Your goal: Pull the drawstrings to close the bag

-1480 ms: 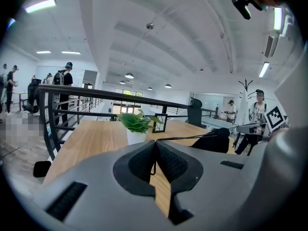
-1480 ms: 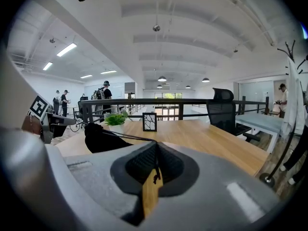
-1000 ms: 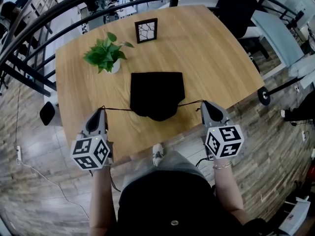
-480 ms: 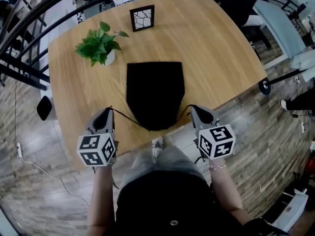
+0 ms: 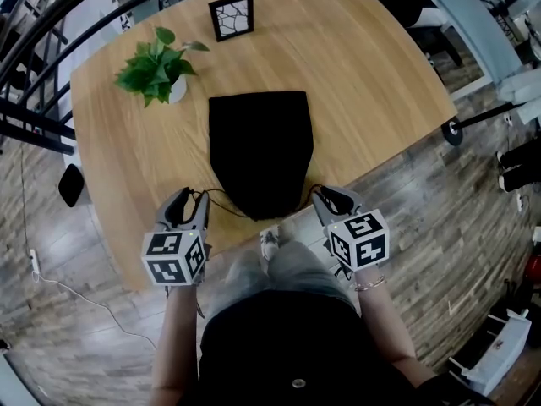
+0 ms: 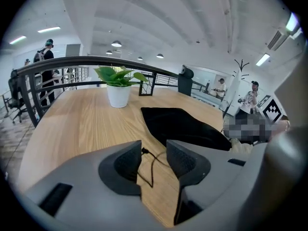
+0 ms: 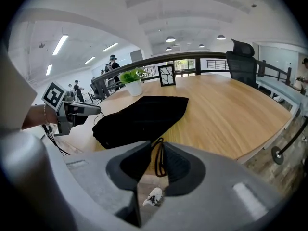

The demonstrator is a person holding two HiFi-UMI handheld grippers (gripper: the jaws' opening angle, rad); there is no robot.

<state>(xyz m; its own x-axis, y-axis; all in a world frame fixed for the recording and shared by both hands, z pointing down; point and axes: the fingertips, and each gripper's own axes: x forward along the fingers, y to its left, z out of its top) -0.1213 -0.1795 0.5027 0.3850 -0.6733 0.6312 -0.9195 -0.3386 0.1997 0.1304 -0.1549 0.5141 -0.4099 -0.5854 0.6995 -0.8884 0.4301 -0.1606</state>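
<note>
The black drawstring bag point(image 5: 260, 150) lies flat on the wooden table point(image 5: 372, 83), its gathered mouth at the near edge. My left gripper point(image 5: 189, 198) sits just left of that mouth and its jaws are opening. The left drawstring point(image 6: 149, 170) lies slack on the wood between the left gripper point(image 6: 154, 150) pads, unpressed. My right gripper point(image 5: 328, 196) is just right of the mouth, its jaws opening too. The right drawstring point(image 7: 158, 160) hangs as a loose loop in the gap of the right gripper point(image 7: 156, 150), resting against one pad. The bag point(image 7: 139, 114) shows in both gripper views.
A potted green plant point(image 5: 152, 66) stands at the far left of the table and a small black picture frame point(image 5: 231, 17) behind the bag. A dark railing point(image 5: 51, 24) curves round the far side. The person's shoe point(image 5: 270, 245) shows below the table's near edge.
Both grippers came inward from wide apart to the bag's mouth. The taut drawstrings have gone slack. Both pairs of jaws have parted from shut.
</note>
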